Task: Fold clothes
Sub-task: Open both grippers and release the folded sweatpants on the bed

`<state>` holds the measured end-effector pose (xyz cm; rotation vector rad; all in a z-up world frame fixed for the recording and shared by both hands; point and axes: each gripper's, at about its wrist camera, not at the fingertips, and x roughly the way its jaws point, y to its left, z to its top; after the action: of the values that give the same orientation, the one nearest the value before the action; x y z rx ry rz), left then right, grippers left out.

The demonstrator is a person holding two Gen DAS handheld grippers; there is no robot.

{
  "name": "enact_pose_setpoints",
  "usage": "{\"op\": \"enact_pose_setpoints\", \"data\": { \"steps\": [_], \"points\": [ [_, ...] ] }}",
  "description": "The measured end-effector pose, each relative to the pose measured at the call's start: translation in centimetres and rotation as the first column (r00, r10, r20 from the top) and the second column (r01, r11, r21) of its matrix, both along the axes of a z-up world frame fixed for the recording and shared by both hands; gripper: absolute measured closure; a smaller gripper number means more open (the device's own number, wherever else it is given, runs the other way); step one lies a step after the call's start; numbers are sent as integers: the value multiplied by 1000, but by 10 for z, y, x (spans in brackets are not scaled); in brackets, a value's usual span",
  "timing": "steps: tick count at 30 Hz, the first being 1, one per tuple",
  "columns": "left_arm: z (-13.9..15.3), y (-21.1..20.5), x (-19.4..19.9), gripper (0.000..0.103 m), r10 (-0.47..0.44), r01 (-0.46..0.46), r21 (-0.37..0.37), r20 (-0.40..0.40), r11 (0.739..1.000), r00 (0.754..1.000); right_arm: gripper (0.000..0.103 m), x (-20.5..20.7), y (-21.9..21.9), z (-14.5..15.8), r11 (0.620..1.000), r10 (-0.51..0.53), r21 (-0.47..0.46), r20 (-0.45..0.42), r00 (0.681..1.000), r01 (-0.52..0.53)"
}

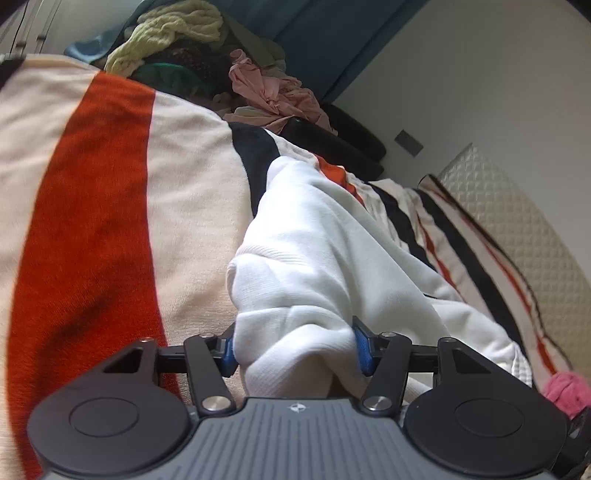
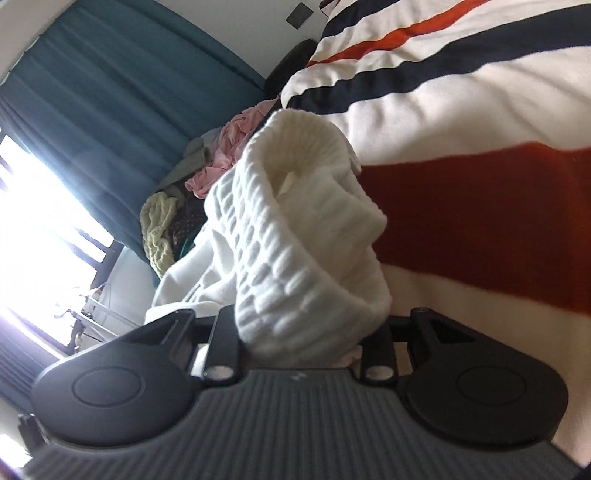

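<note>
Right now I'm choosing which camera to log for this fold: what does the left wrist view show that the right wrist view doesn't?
Only the left wrist view: the left tool with blue pads either side of bunched white fabric, a quilted mattress edge, a bright pink item.
Only the right wrist view: the garment's ribbed cuff in the right tool, and a bright window.
Both: white knit garment, striped blanket, clothes pile, teal curtain.

Sweater [image 1: 332, 258] on blanket [image 1: 92, 221]; clothes pile [image 1: 192, 55] behind it
</note>
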<state>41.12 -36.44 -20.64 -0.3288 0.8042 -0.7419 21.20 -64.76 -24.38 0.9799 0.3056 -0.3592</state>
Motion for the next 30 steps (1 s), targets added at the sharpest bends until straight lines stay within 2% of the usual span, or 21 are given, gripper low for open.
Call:
{"op": "enact_pose_setpoints", "data": {
  "steps": [3, 7, 11, 15, 21, 23, 24, 25, 30],
  "points": [
    [22, -7, -10, 33, -7, 5, 68, 22, 998, 1000, 68, 2, -2, 16, 1000, 7, 31, -80, 997, -4],
    [70, 0, -41, 23, -7, -7, 147, 96, 989, 995, 65, -6, 3, 51, 999, 38, 20, -239, 970, -34],
    [130, 15, -81, 19, -17, -14, 167, 184, 986, 983, 65, -27, 22, 93, 997, 27, -64, -324, 946, -50],
    [192, 26, -129, 17, -37, -19, 180, 301, 984, 953, 65, -52, 44, 147, 977, 45, -185, -292, 955, -102],
    [275, 58, -215, 2, -55, -17, 162, 434, 987, 899, 64, -92, 76, 229, 934, 76, -328, -206, 976, -142],
    [295, 71, -243, 0, -60, -22, 165, 475, 986, 878, 39, -109, 89, 253, 916, 85, -374, -173, 981, -145],
    [304, 77, -255, 0, -61, -30, 173, 493, 984, 868, 18, -117, 96, 263, 906, 86, -399, -158, 984, -143],
    [311, 84, -268, 0, -52, -45, 177, 508, 983, 860, 14, -126, 102, 269, 896, 91, -420, -150, 985, -146],
    [335, 125, -323, 0, -19, -70, 144, 544, 987, 839, 16, -170, 134, 292, 854, 109, -500, -103, 989, -146]
  ]
}}
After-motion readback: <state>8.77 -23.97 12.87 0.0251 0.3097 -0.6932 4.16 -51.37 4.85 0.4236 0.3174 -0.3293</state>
